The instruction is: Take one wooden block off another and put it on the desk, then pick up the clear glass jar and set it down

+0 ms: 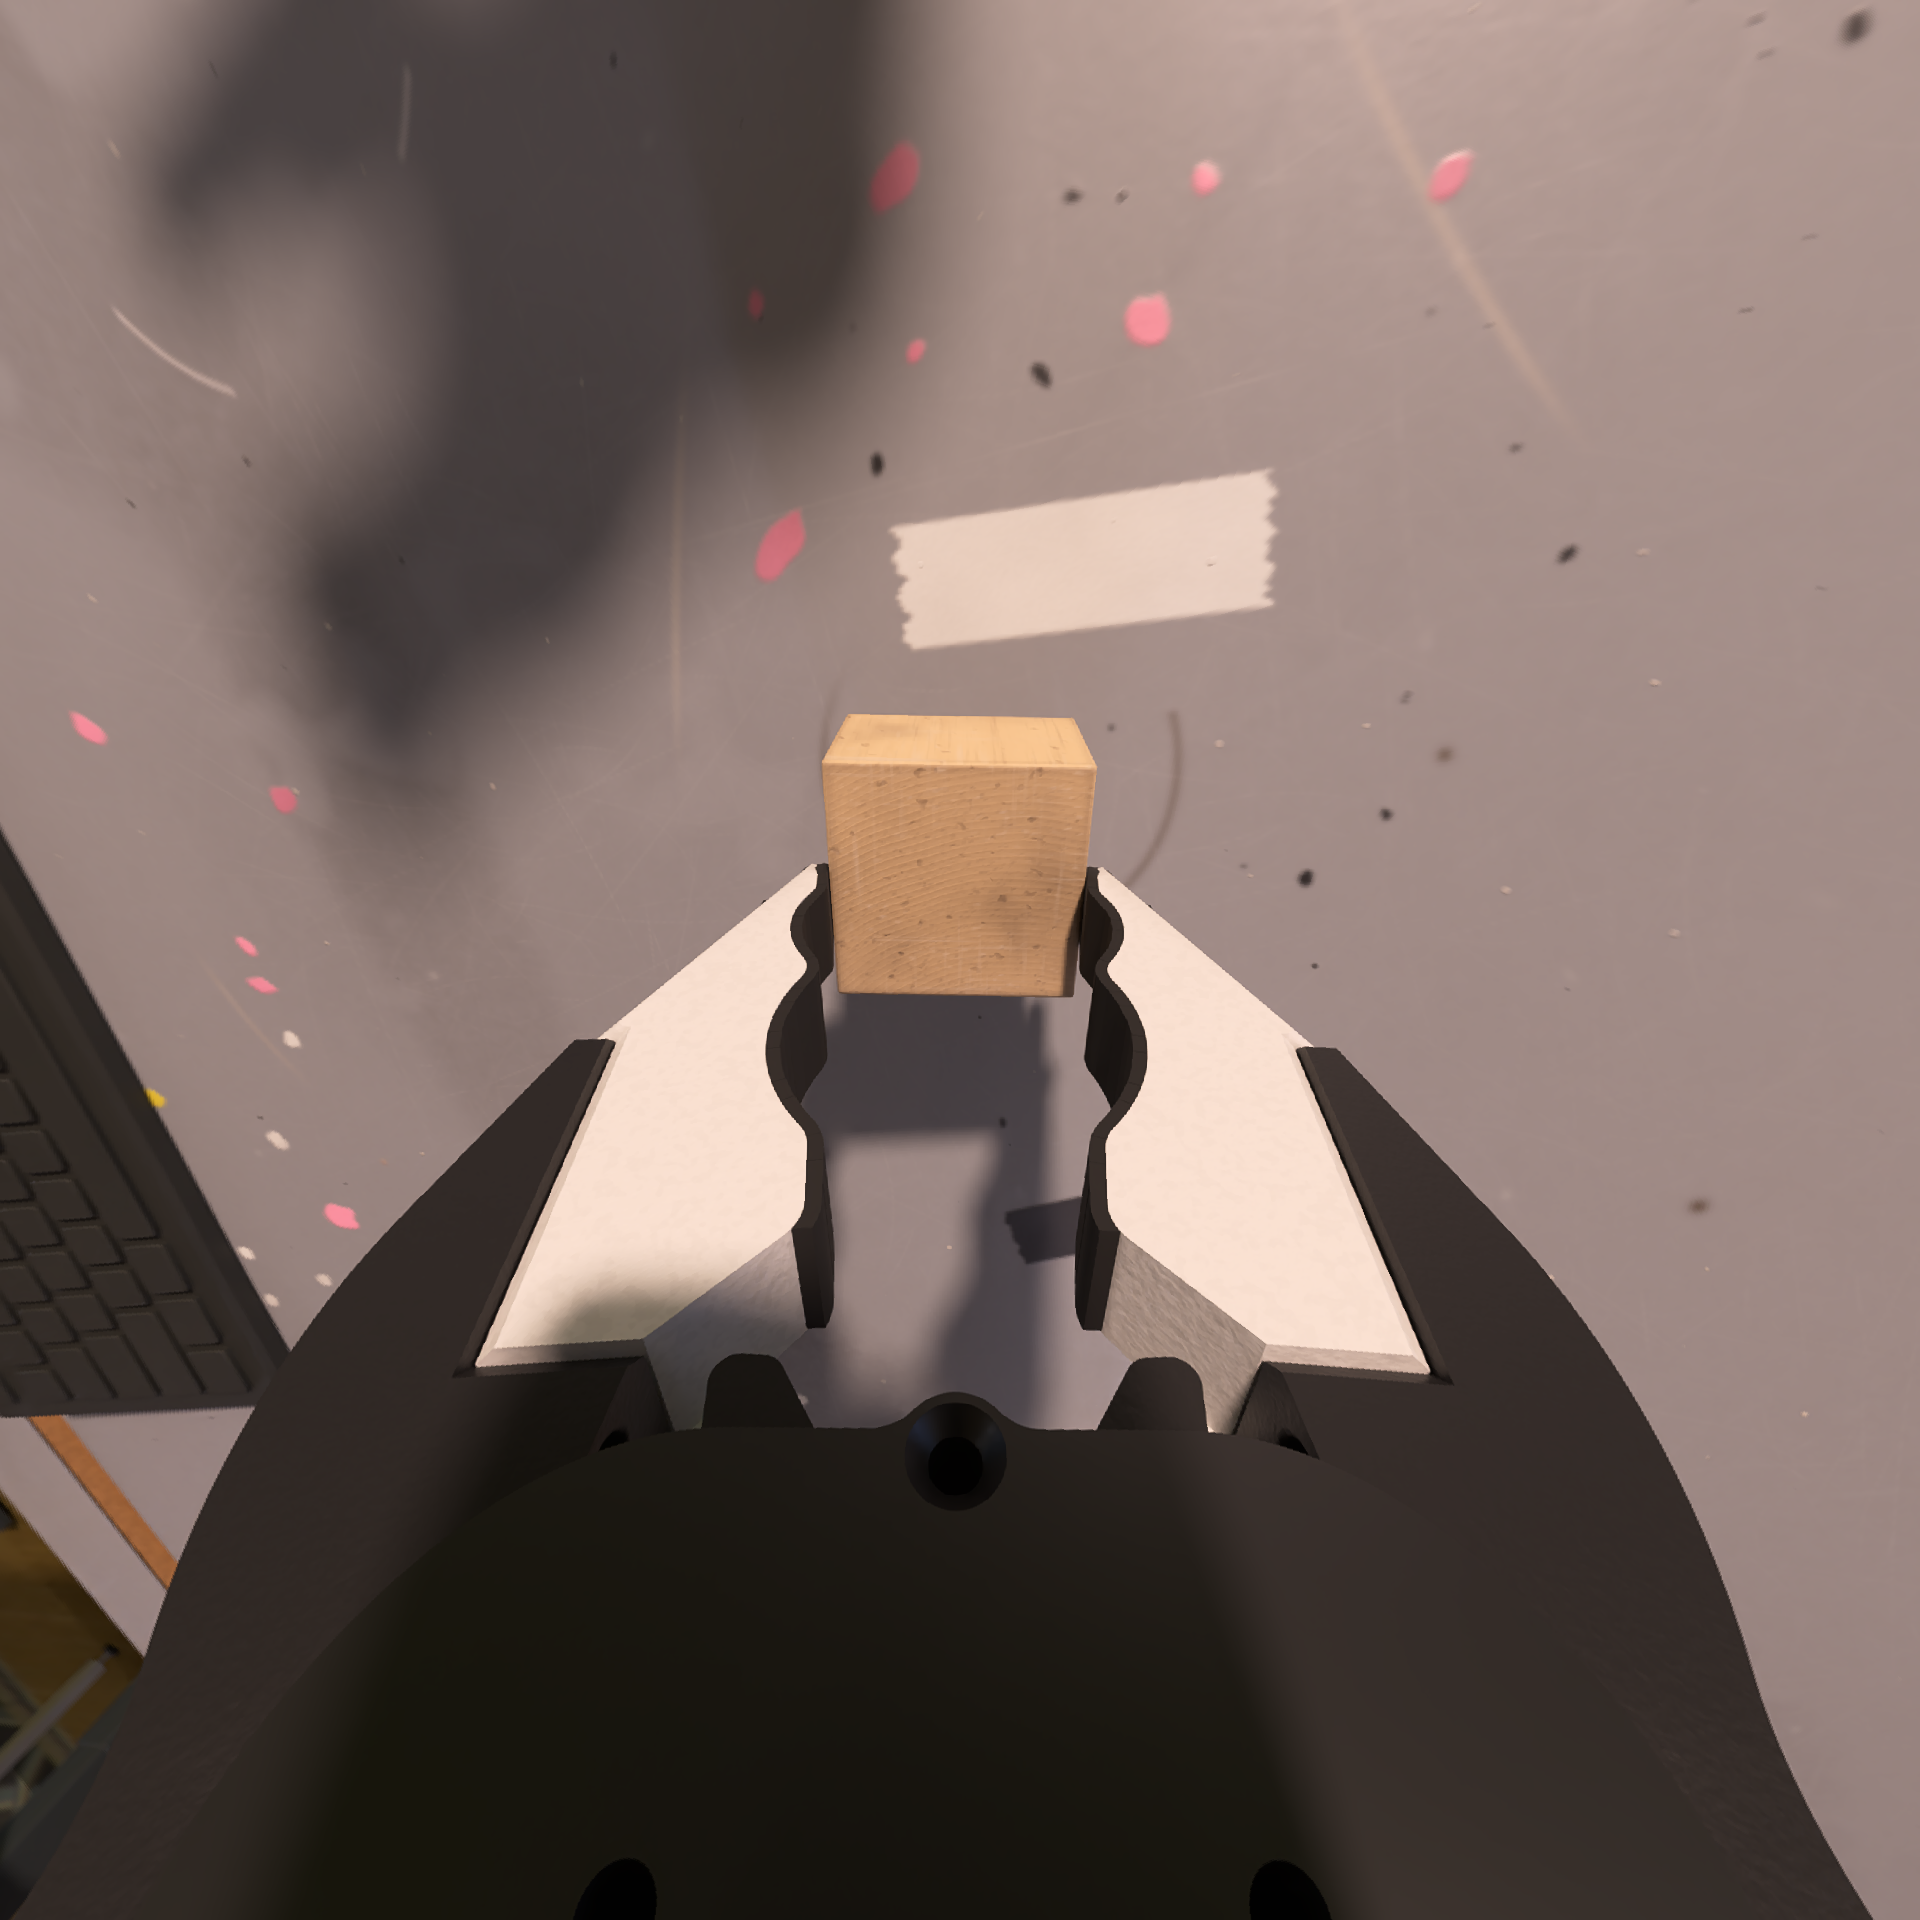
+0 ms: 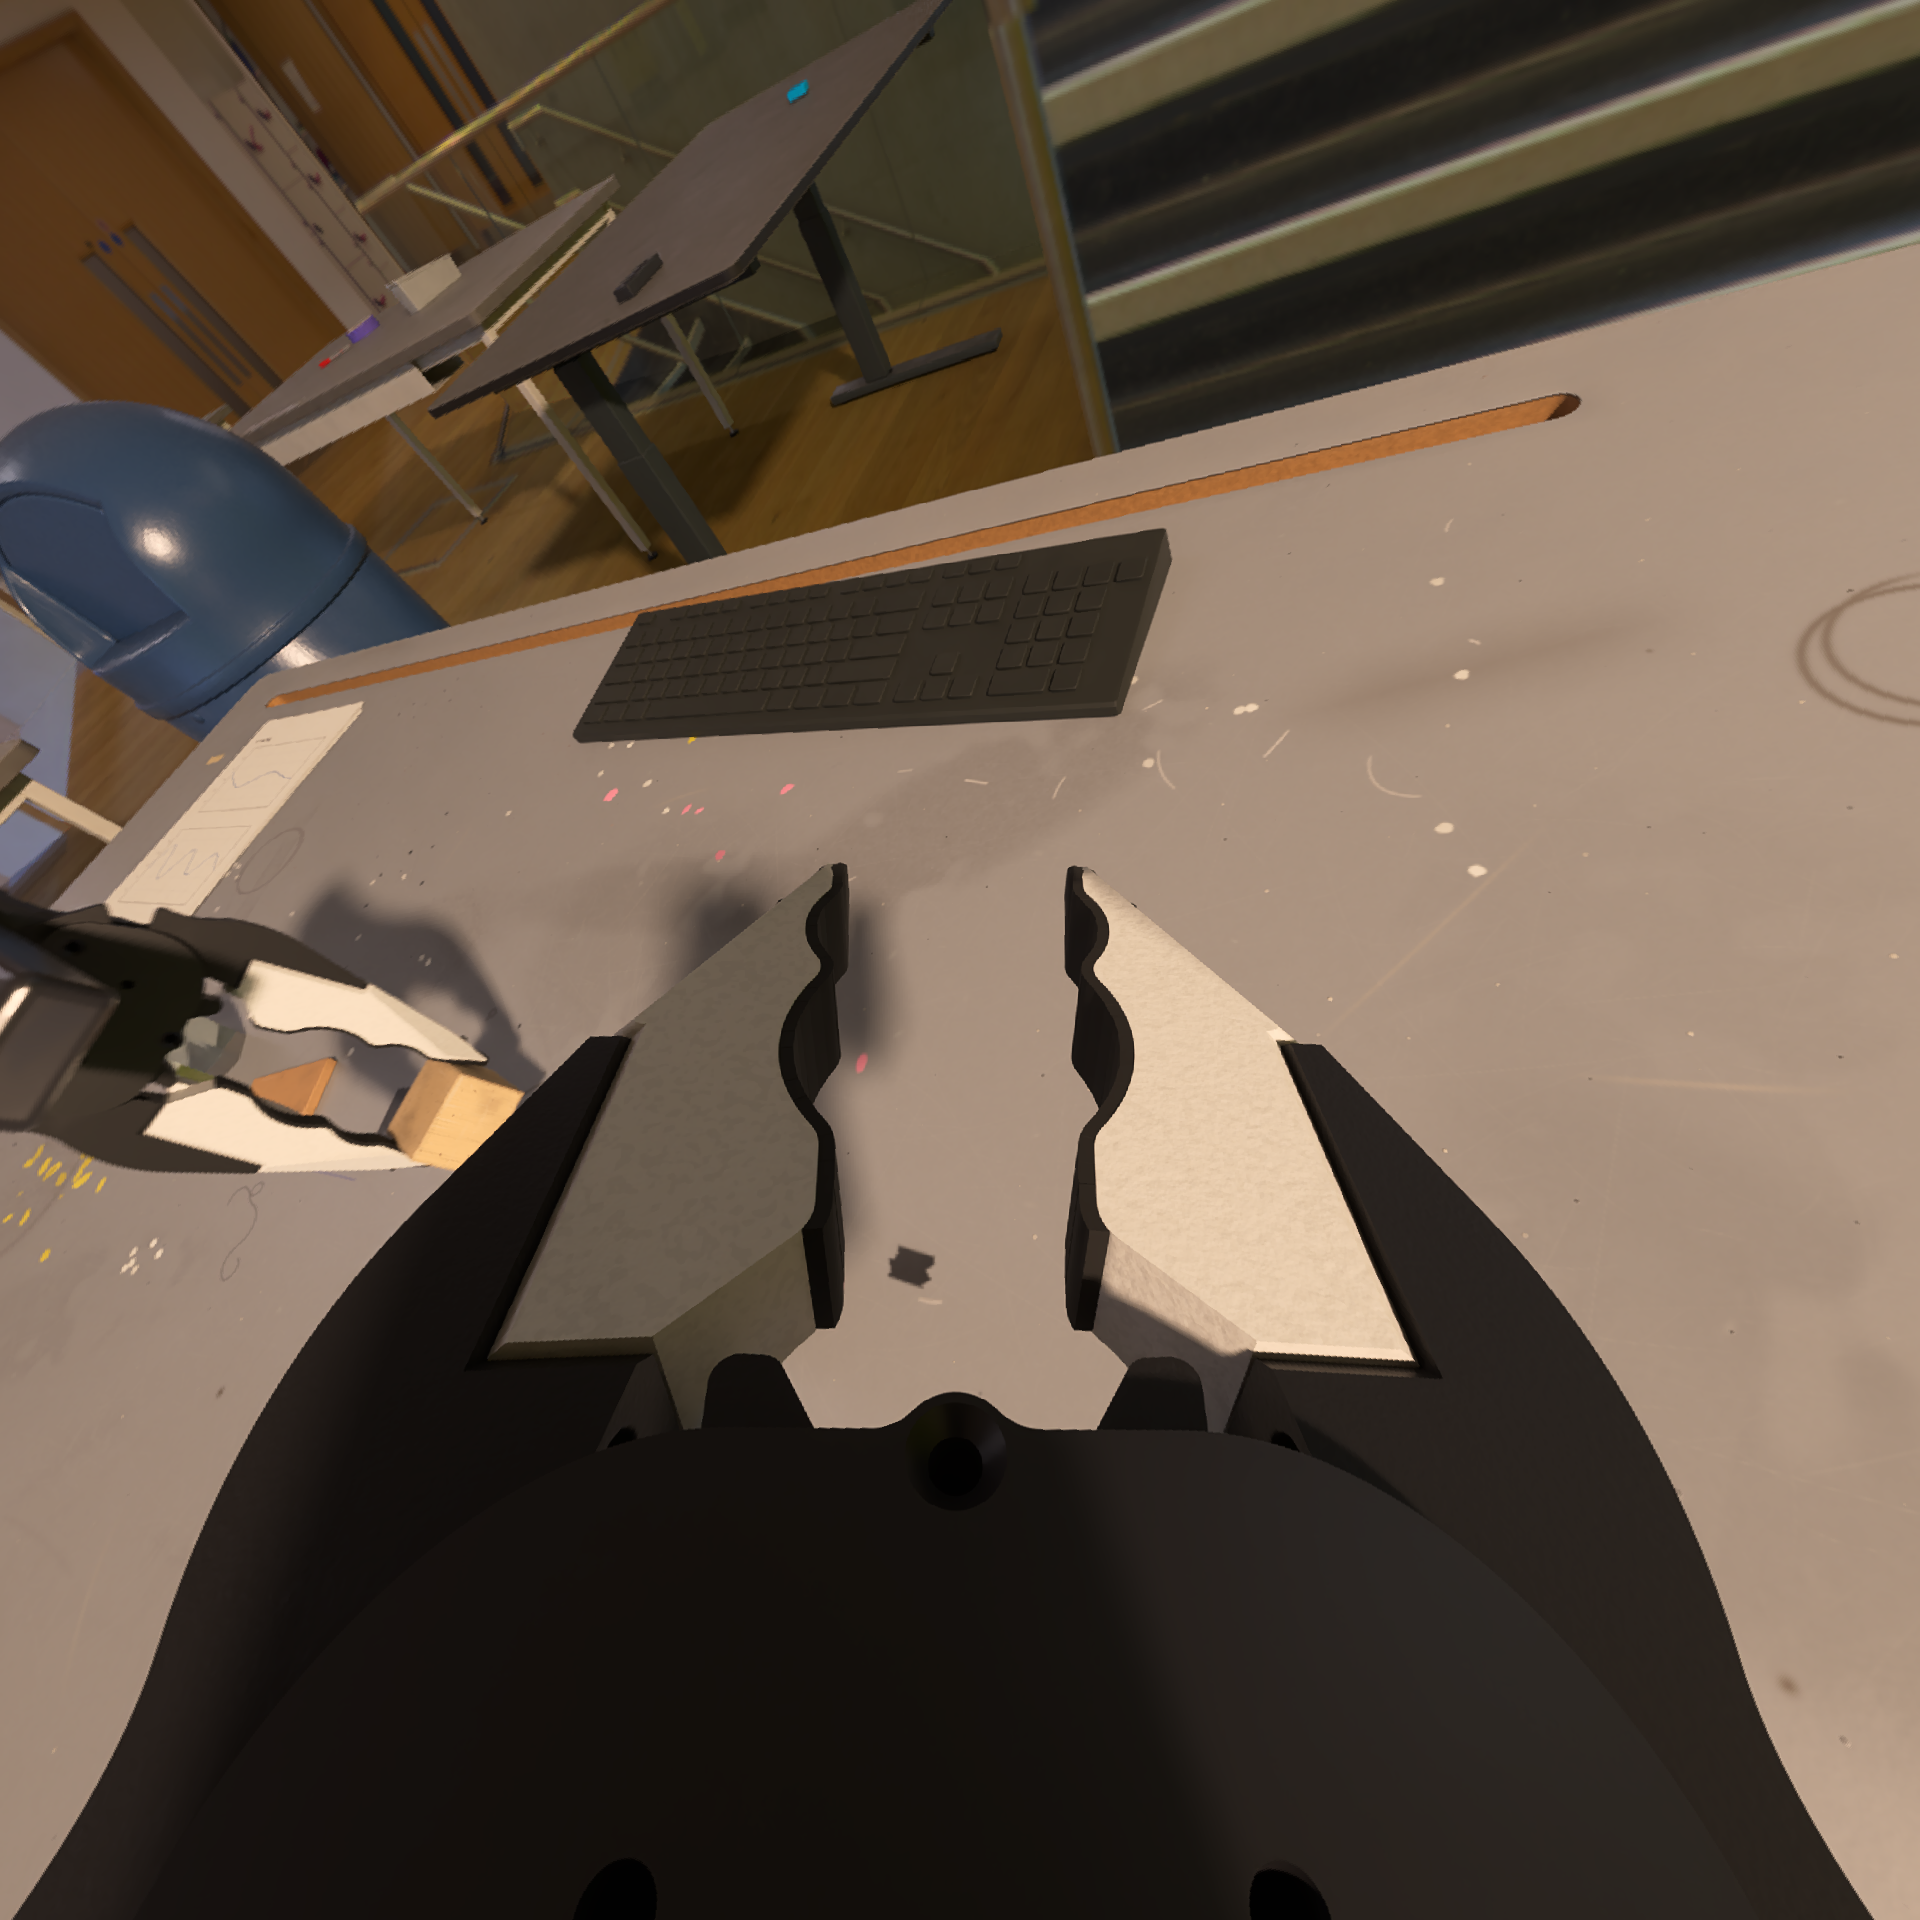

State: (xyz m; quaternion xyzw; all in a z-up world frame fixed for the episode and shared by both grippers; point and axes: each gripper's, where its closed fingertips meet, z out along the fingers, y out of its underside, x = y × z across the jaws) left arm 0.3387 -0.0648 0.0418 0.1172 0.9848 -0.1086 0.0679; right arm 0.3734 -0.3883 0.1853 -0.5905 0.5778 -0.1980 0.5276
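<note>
In the left wrist view, my left gripper (image 1: 956,894) is shut on a light wooden block (image 1: 956,852), with its fingertips pressed on the block's two sides. The block casts a shadow on the grey desk (image 1: 1455,831) below. In the right wrist view, the left gripper (image 2: 449,1108) shows at the far left with the block (image 2: 462,1120) at its tips. A second brown wooden piece (image 2: 296,1086) shows through the gap between its fingers. My right gripper (image 2: 956,883) is open and empty above the desk. No glass jar is in view.
A black keyboard (image 2: 883,644) lies across the desk ahead of the right gripper; its corner also shows in the left wrist view (image 1: 94,1226). A strip of pale tape (image 1: 1081,561) lies beyond the block. A paper sheet (image 2: 239,800) lies at the desk's left.
</note>
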